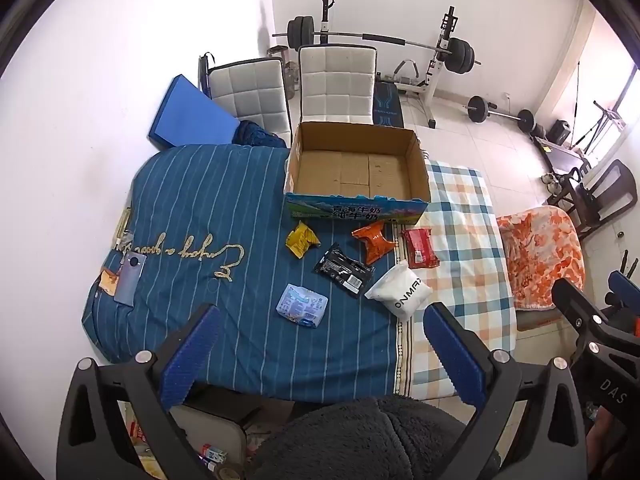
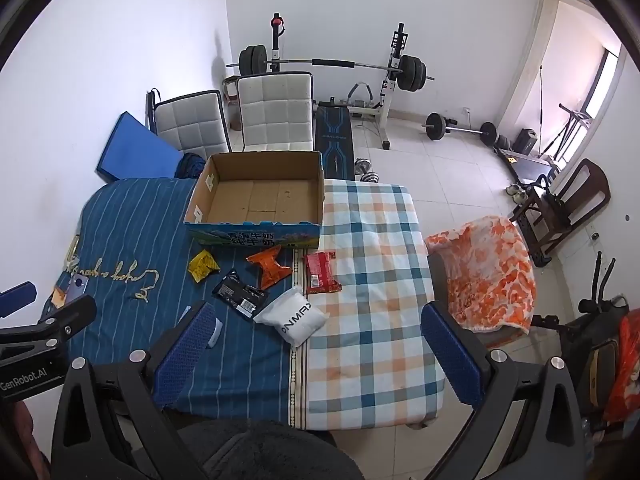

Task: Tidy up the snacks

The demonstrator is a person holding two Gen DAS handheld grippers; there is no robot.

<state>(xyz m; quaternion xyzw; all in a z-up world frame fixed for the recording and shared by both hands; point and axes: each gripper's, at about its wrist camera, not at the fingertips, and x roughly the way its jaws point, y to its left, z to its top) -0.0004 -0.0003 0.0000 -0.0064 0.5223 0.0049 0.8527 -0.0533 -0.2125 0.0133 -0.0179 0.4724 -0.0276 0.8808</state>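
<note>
Start of the task, seen from both wrist cameras. The left gripper [image 1: 320, 344] and the right gripper [image 2: 320, 344] each hang above the near edge of the work surface with jaws spread fully wide and nothing between the pads; neither touches a packet. The cardboard box [image 1: 418, 168], open-topped and empty, stands well ahead of both pairs of jaws at the far side. Six snacks lie loose between the box and the jaws: a yellow packet [image 1: 301, 239], an orange packet [image 1: 374, 242], a red packet [image 1: 419, 247], a black packet [image 1: 344, 270], a white pouch [image 1: 400, 290] and a pale blue packet [image 1: 302, 305], the last nearest the left jaws, just ahead of them. In the right view the white pouch lies just ahead of the jaws, and the pale blue packet is mostly hidden behind the left-hand finger. Judged progress: nothing sorted as yet; all six remain to be gathered, presumably into the box. The surface is soft, draped with a blue striped cover [image 1: 192, 208] beside a checked sheet [image 1: 464, 240]; a phone [image 1: 130, 278] rests far outside the left jaws. Beyond: two white padded chairs [image 1: 338, 80], a barbell rack [image 1: 440, 56], a tiled floor [image 1: 480, 136]
</note>
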